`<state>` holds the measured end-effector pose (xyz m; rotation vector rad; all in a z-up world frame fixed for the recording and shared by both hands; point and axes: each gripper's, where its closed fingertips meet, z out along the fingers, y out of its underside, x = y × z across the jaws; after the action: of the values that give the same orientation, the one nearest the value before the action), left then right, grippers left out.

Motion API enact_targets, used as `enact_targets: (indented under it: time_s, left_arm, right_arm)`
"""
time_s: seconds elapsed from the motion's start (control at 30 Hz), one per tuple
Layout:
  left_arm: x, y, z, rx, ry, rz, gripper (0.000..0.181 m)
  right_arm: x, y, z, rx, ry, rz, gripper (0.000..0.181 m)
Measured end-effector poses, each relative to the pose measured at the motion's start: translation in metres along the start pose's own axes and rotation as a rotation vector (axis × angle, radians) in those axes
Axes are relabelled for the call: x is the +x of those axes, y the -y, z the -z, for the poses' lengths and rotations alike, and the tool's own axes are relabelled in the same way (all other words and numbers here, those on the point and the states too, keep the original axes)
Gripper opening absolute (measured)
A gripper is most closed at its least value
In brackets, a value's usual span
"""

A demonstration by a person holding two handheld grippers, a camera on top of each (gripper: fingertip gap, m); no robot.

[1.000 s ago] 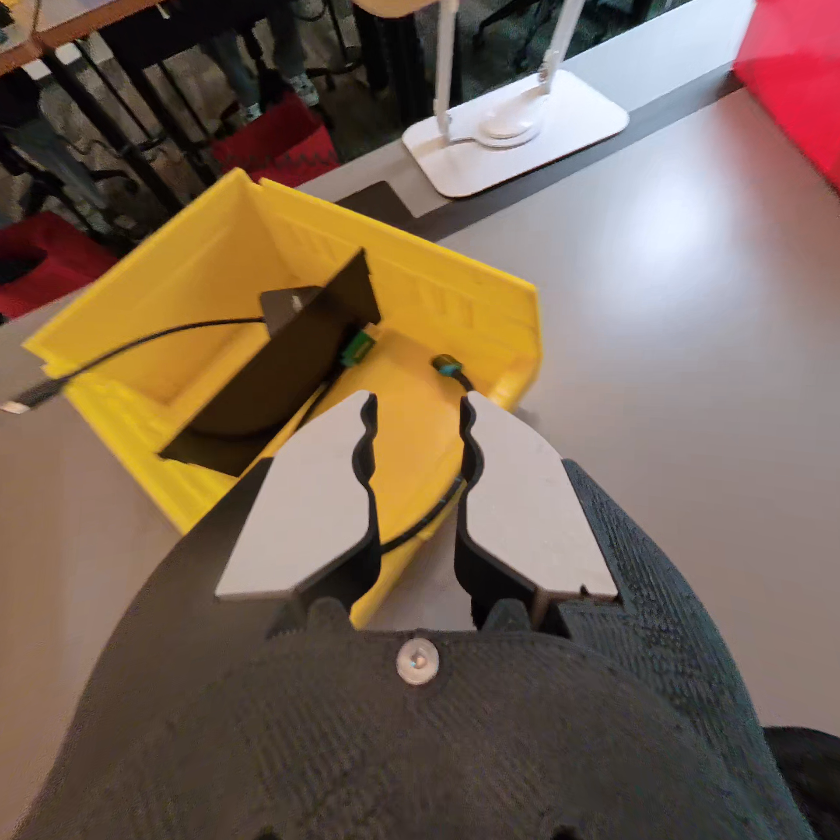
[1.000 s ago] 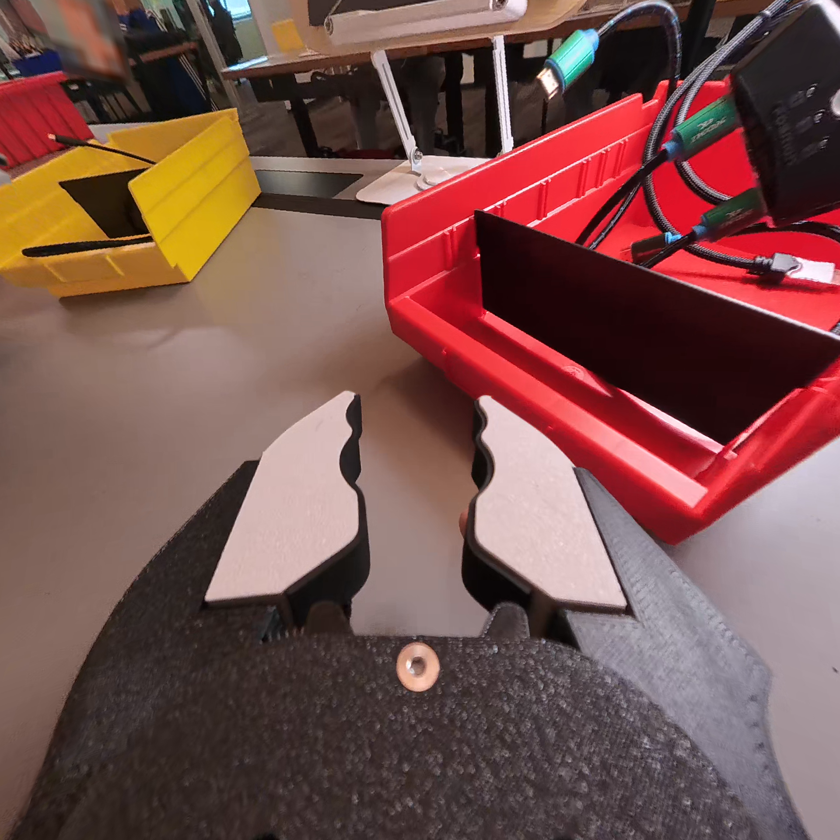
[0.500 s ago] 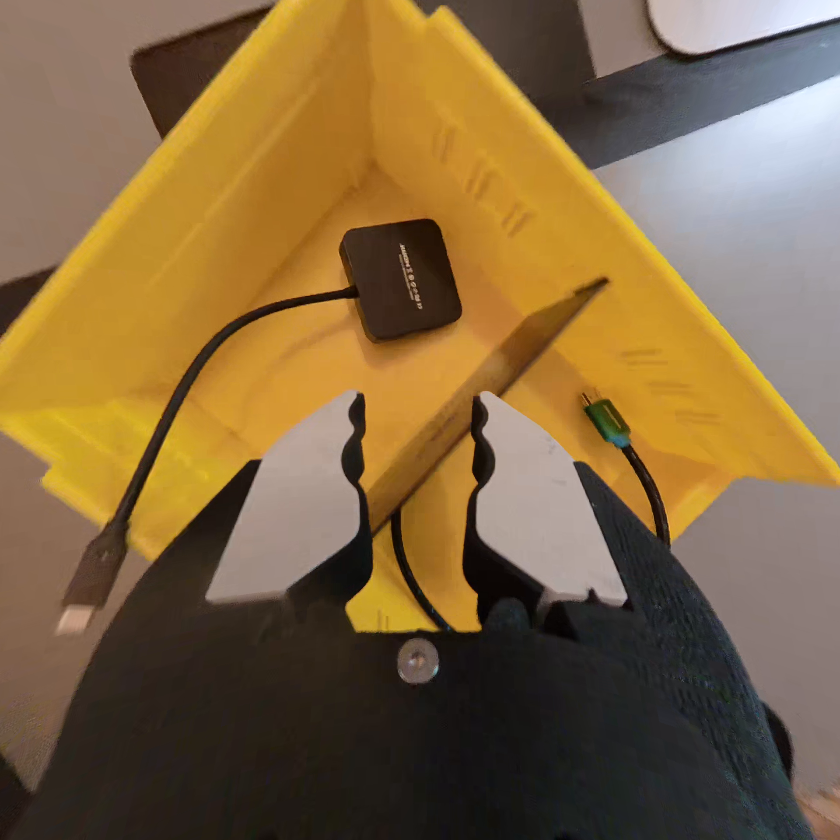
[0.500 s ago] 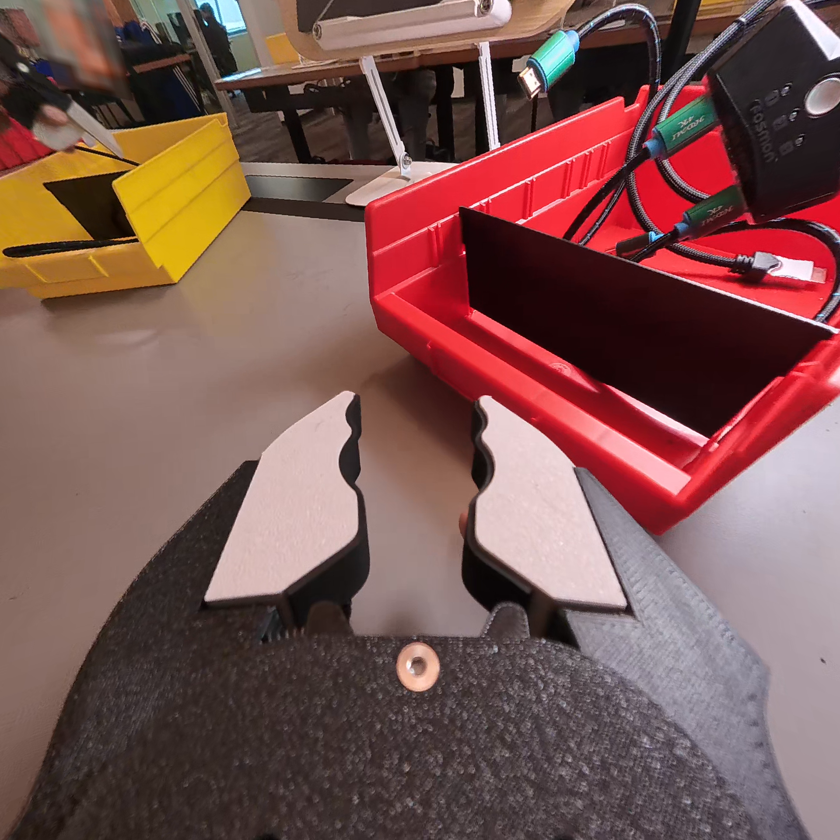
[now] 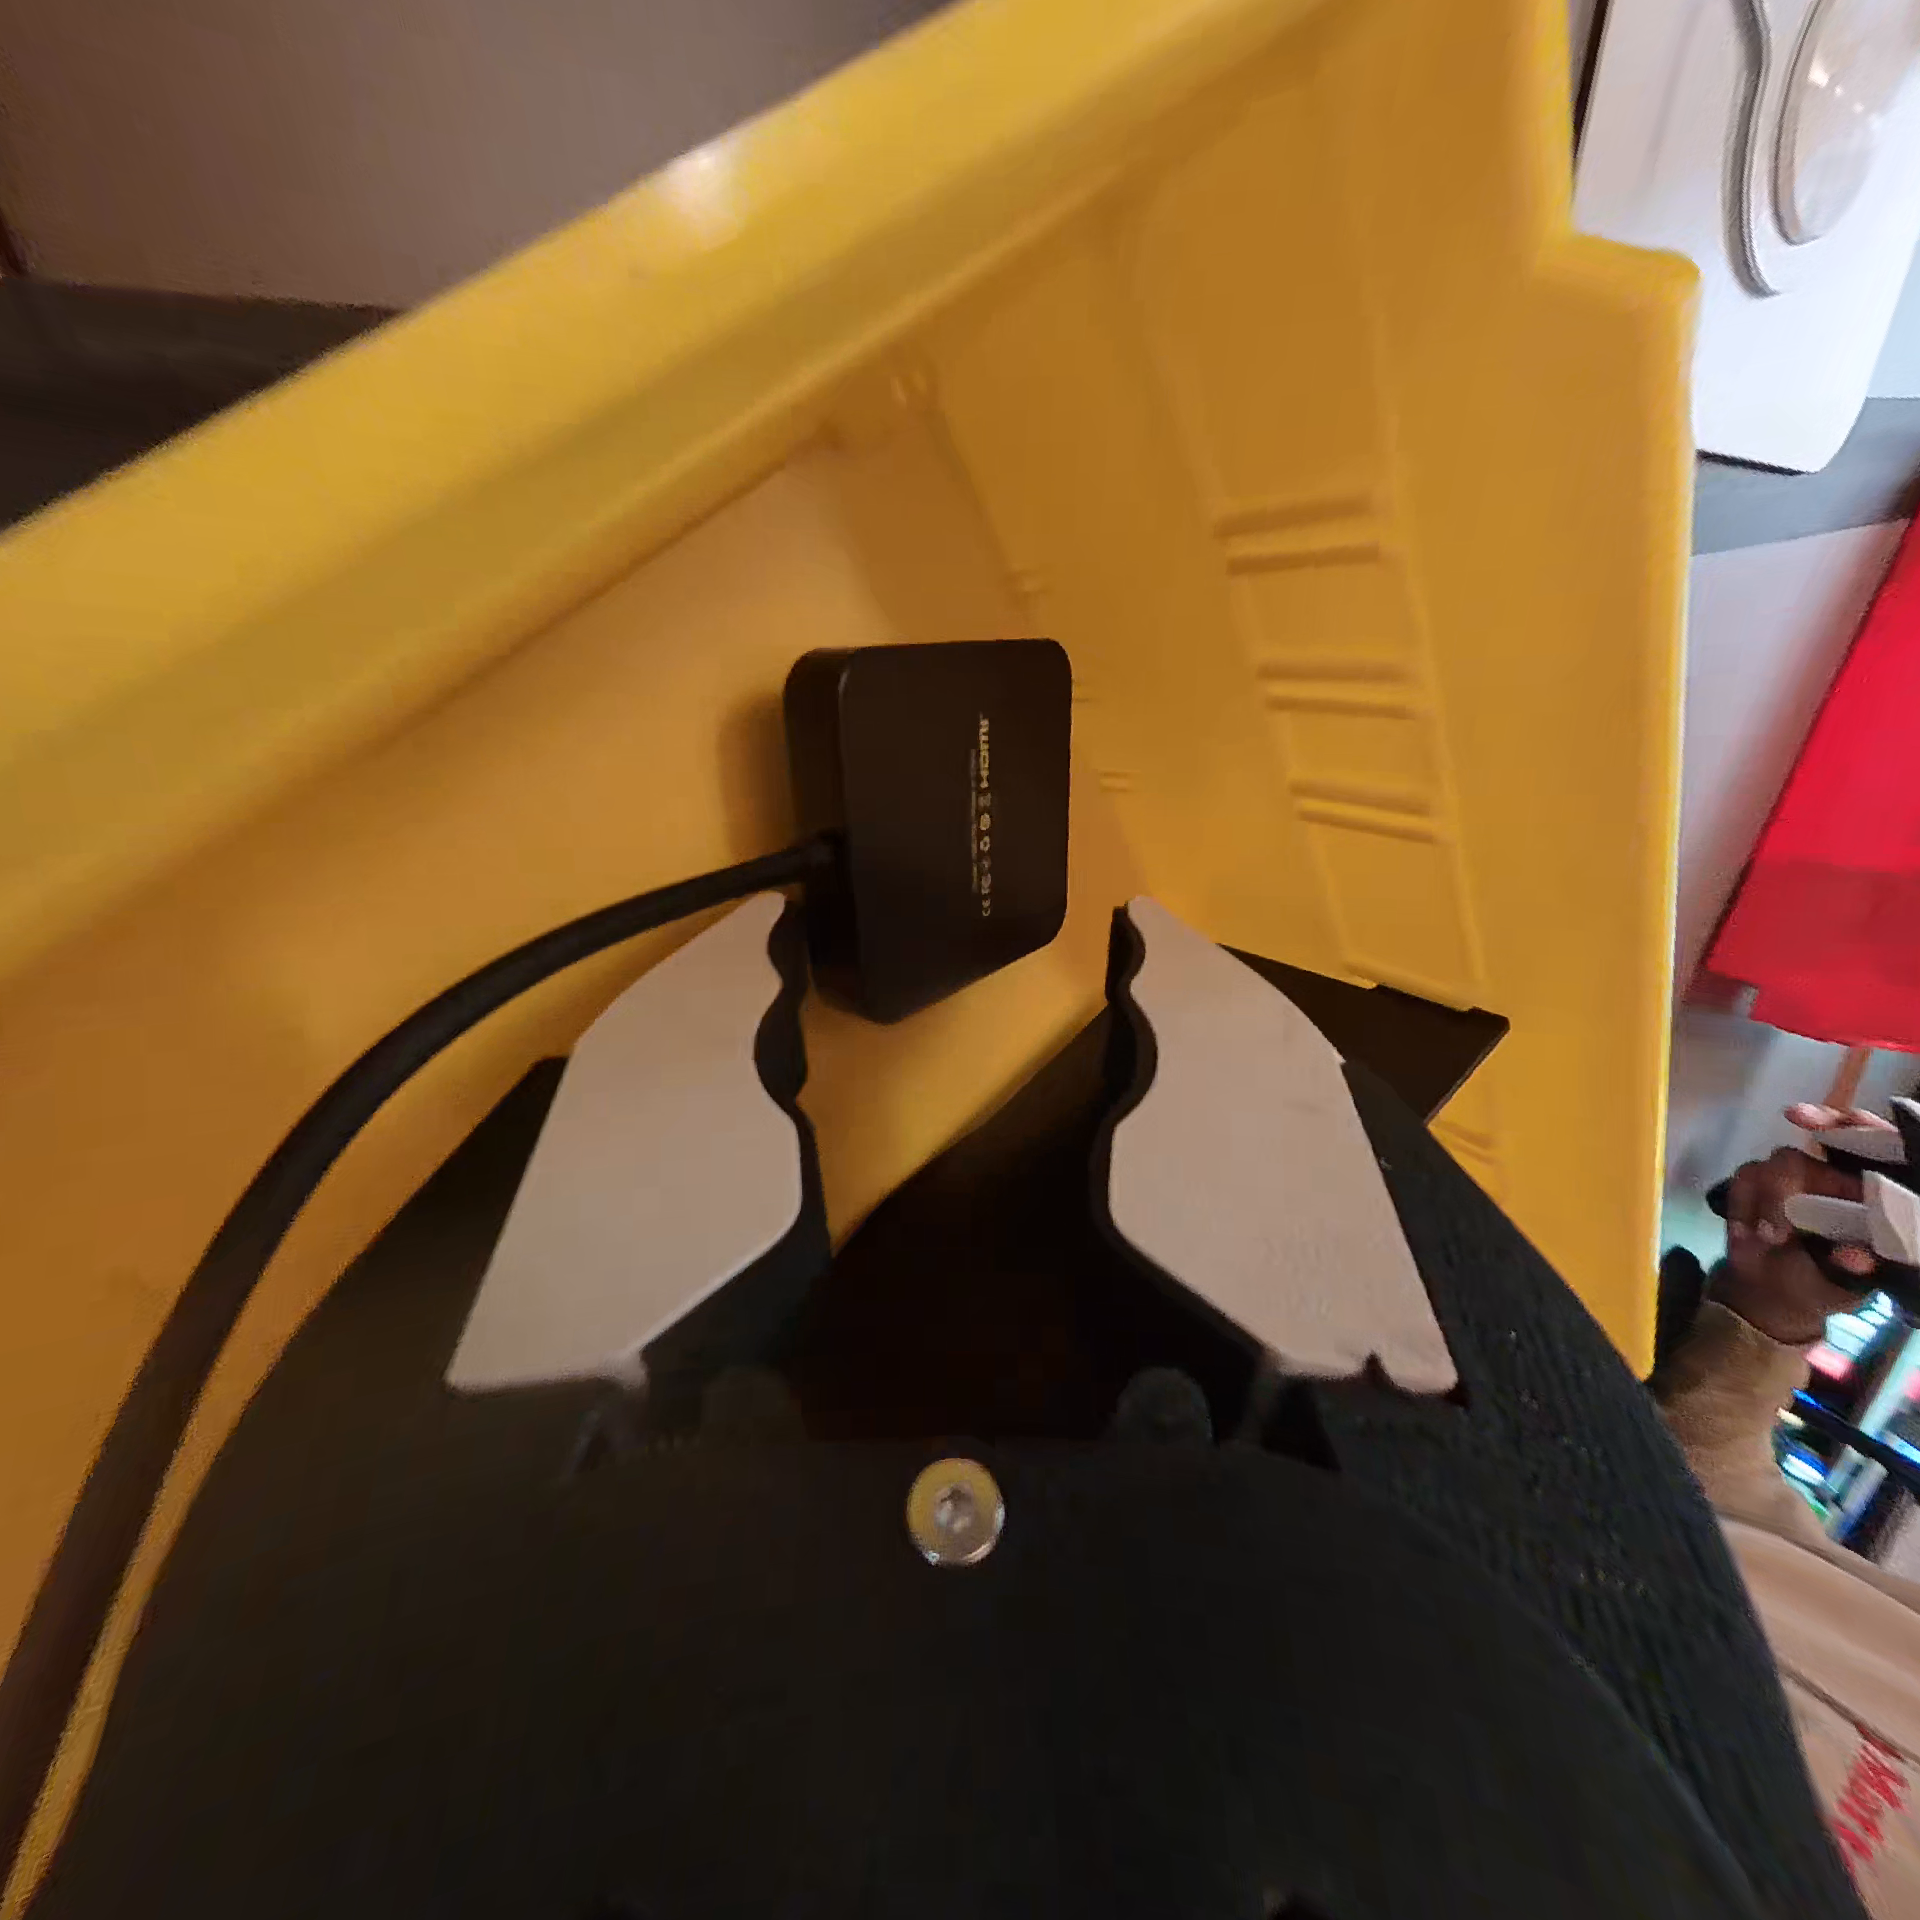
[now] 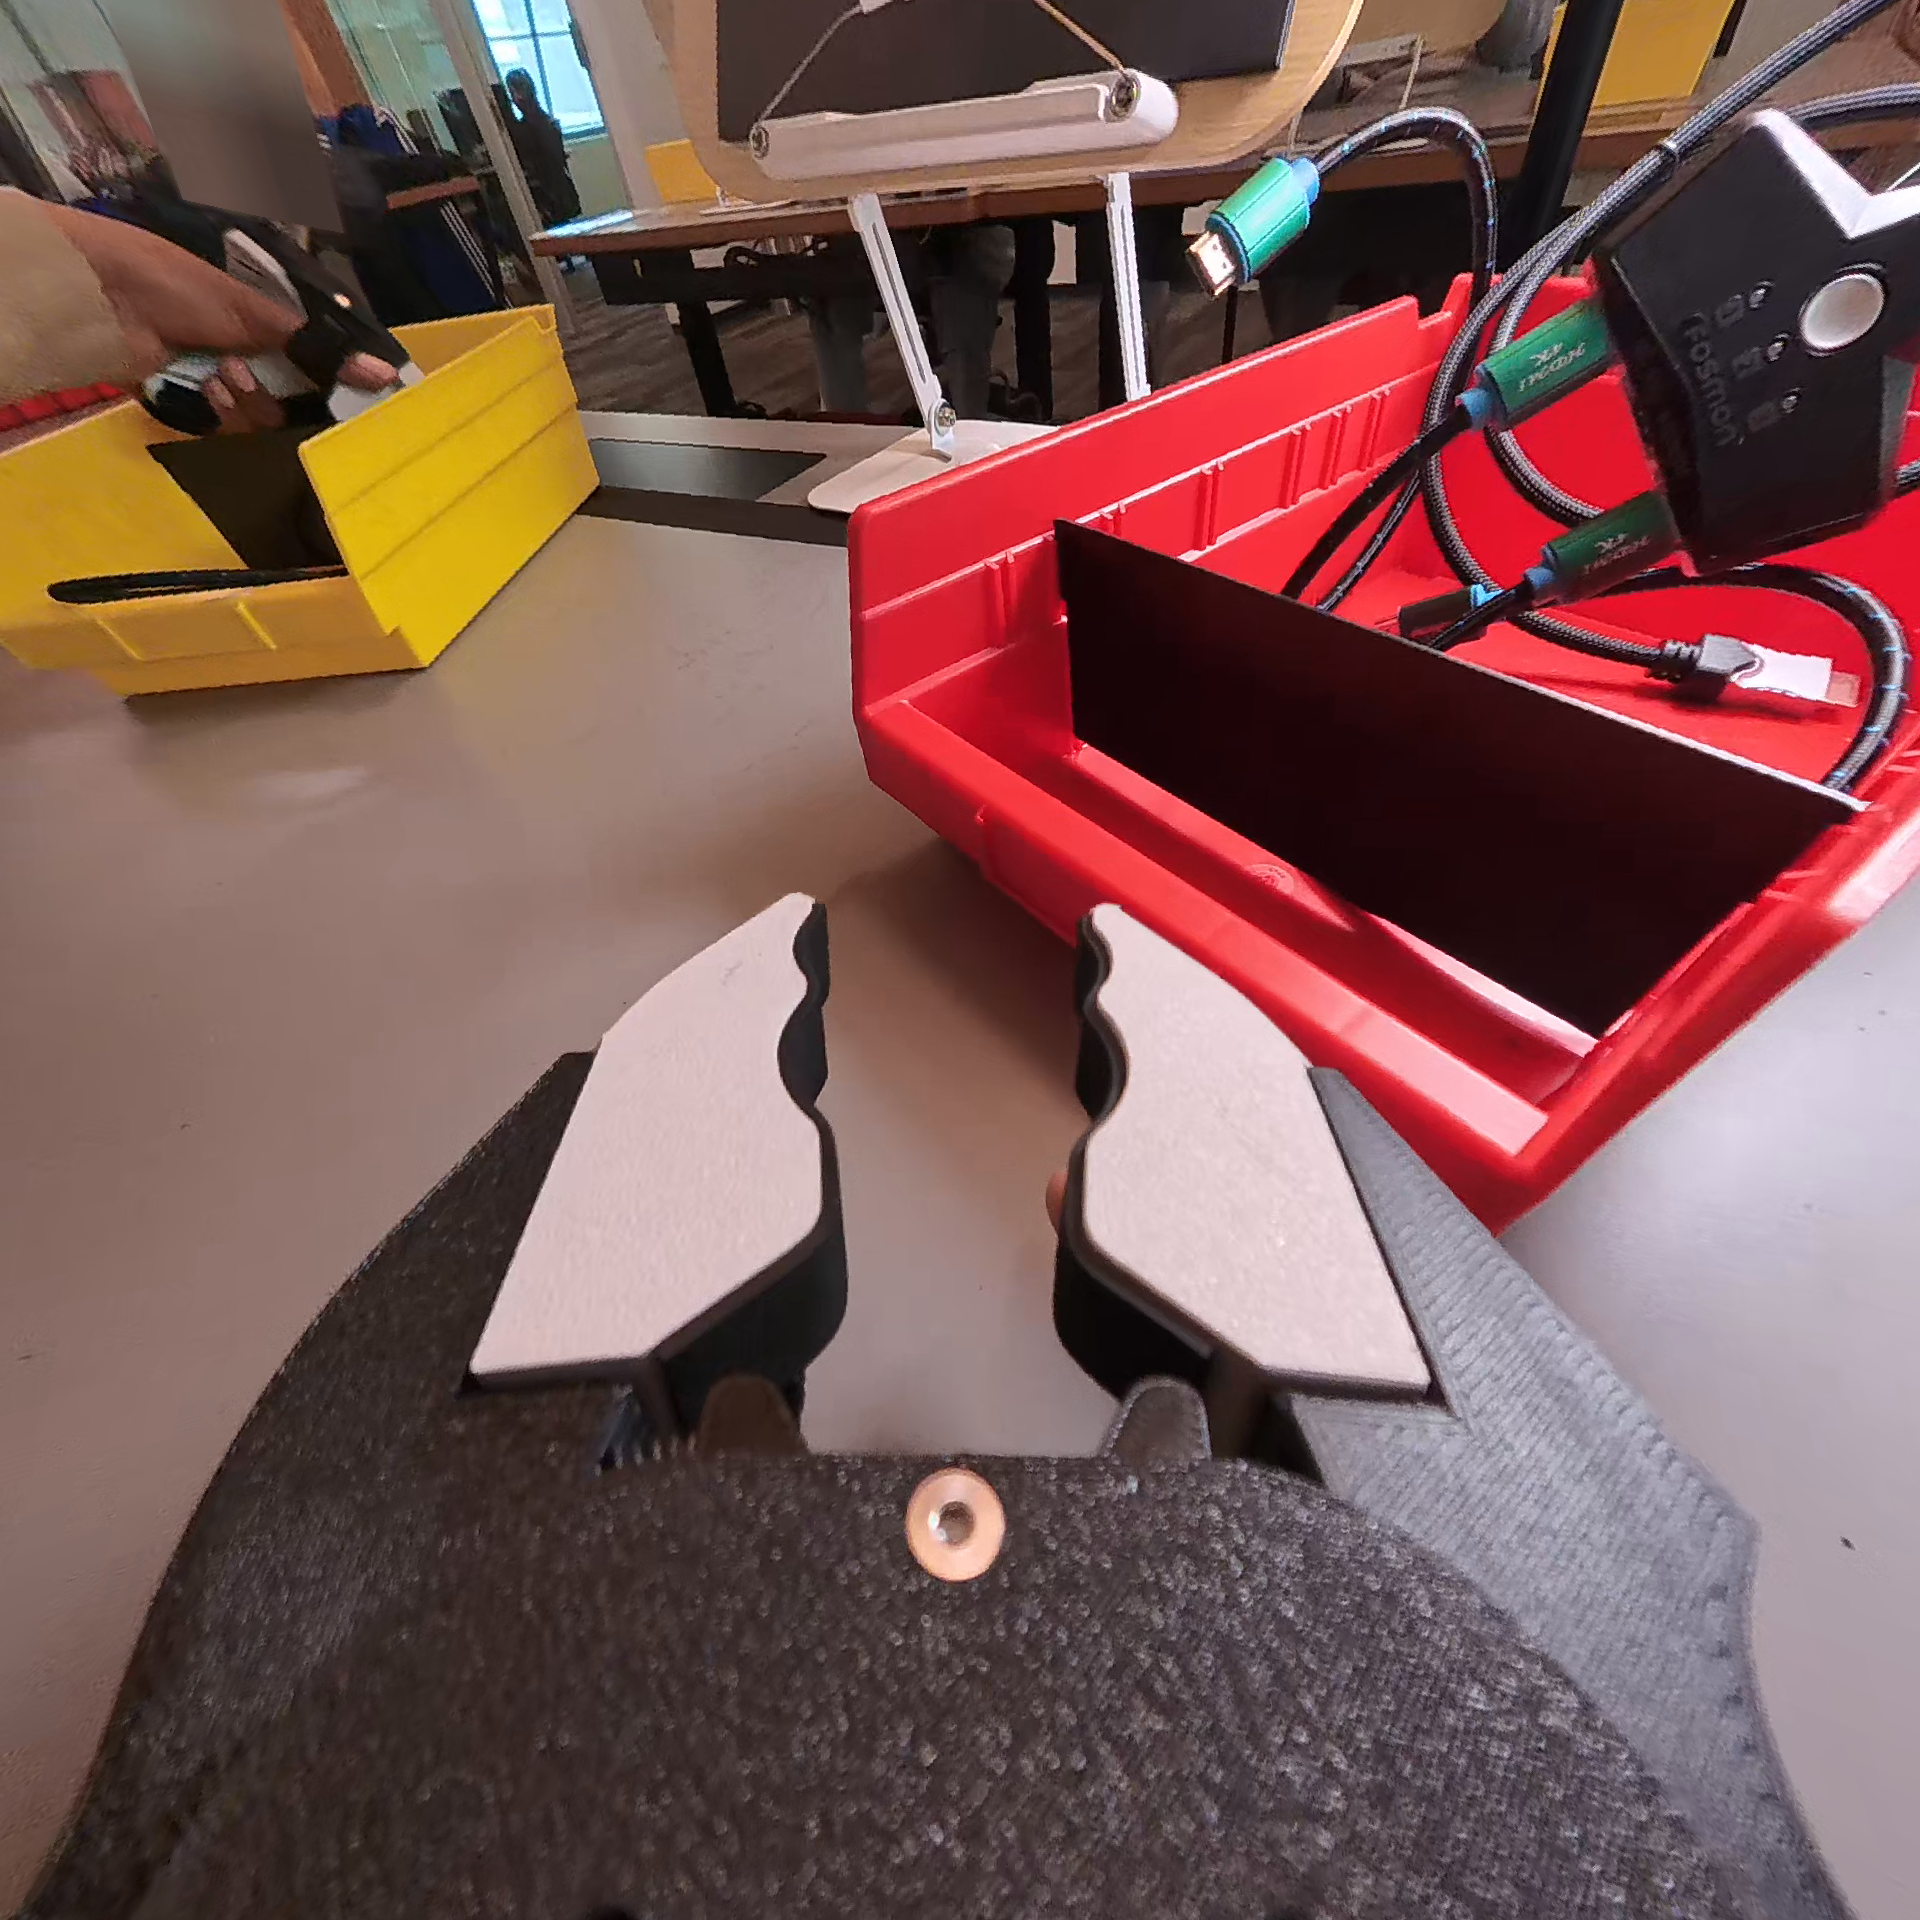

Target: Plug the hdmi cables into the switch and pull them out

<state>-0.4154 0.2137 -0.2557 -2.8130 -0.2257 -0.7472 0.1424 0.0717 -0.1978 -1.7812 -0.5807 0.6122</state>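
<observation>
In the left wrist view, the left gripper (image 5: 956,956) is reaching down into a yellow bin (image 5: 520,499), its jaws standing open with nothing between them. A small black adapter box (image 5: 935,821) is lying on the bin floor just beyond the fingertips, its near corner sitting close to the left finger (image 5: 665,1143). A black cable (image 5: 343,1081) is leaving the box's side and curving down past the left finger. A black divider (image 5: 1392,1029) is showing behind the right finger. At the far right edge, the other gripper and the hand holding it are appearing small and blurred. In the right wrist view, the right gripper (image 6: 951,935) is hovering low over the grey bench (image 6: 416,883), its jaws open and gripping nothing. A red bin (image 6: 1195,894) is sitting just ahead to the right, split by a black divider panel (image 6: 1455,717). Behind that panel, the black switch (image 6: 1777,353) is tilting up in the far compartment, with two green-ended hdmi cables (image 6: 1538,364) plugged into its side. A third green plug (image 6: 1252,223) is sticking up loose in the air above the bin's back wall, and a grey plug (image 6: 1756,665) is lying on the red floor. Farther left on the bench, the yellow bin is standing well apart, with a person's hand (image 6: 197,312) dipping the left gripper into it. A white lamp base (image 6: 904,457) is resting behind, between the two bins.
</observation>
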Motion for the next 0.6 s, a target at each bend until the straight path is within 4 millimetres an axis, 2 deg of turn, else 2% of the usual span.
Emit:
enact_targets:
  time_s: [0.07, 0.17, 0.3, 0.43, 0.6]
  left_arm:
    - [0.000, -0.003, -0.003, -0.033, -0.011, 0.010, 0.049]
    - [-0.003, -0.004, -0.002, -0.045, 0.031, -0.028, 0.028]
    - [0.005, 0.003, 0.010, 0.027, 0.026, -0.083, 0.021]
    - [0.017, 0.012, 0.039, 0.127, 0.049, -0.152, 0.018]
    - [0.048, 0.021, 0.091, 0.290, 0.068, -0.274, 0.017]
  right_arm:
    - [0.000, 0.002, 0.001, 0.013, 0.002, -0.002, 0.045]
    - [-0.002, 0.005, 0.002, 0.025, 0.005, 0.008, 0.045]
    - [-0.005, 0.010, 0.004, 0.047, 0.013, 0.028, 0.046]
    - [-0.009, 0.011, 0.005, 0.050, 0.022, 0.049, 0.046]
    - [-0.017, 0.012, 0.004, 0.046, 0.035, 0.081, 0.046]
